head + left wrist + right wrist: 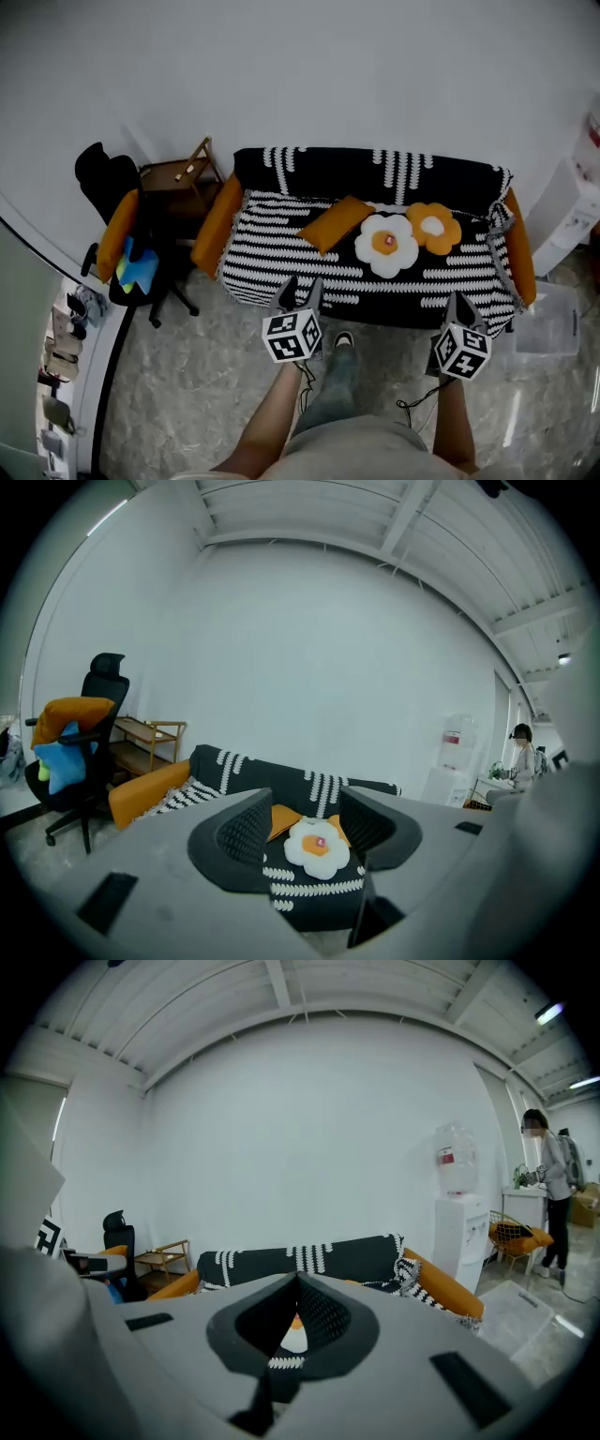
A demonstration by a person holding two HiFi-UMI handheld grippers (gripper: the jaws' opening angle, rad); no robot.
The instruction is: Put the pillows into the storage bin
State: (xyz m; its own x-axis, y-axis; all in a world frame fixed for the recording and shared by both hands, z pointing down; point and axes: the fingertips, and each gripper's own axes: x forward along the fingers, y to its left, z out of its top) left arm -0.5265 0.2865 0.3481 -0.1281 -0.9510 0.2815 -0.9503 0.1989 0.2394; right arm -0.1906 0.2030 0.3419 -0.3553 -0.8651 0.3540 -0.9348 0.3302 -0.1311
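Left gripper (300,292) spread, empty; right gripper (462,307) tips pressed together, empty. Both short of sofa (281,258). Bin (548,321) on floor, right of sofa. Pillows on seat: orange rectangle (335,223), white flower (386,244), orange flower (433,228). Likely light, soft, squashy; pinch corner or petal.

The fabric sofa (217,225) is showing orange arms under a black knitted throw (281,258) striped in white. The rectangular fabric pillow (335,223) is showing plain orange. The white flower-shaped plush pillow (386,246) is carrying an orange centre, and the orange flower-shaped plush pillow (436,230) is carrying a white one. The black office chair (98,169) is holding an orange cushion (116,234) and a blue cushion (139,264).
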